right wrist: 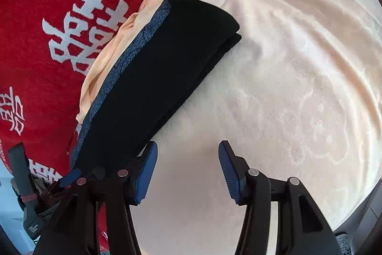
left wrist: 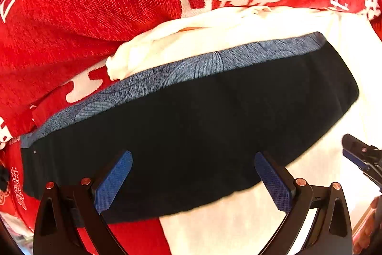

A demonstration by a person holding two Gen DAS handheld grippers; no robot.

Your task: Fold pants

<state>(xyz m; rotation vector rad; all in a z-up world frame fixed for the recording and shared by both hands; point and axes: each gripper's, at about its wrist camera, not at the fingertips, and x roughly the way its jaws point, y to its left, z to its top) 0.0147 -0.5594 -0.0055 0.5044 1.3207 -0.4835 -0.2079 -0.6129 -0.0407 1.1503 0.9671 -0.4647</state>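
The pants [left wrist: 195, 126] are lying as a long folded dark strip with a blue patterned waistband [left wrist: 181, 68] along one edge, partly on the cream towel [right wrist: 274, 92] and partly on the red blanket [left wrist: 83, 4], so it looks like one more fold is needed. Both tongs are spread apart with nothing pinched: the left gripper [left wrist: 193, 179] is held right over the strip, the right gripper [right wrist: 188, 171] just off its near end over the towel. Best done by pinching both corners of one short end through all layers, then bringing it over evenly so the edges line up.
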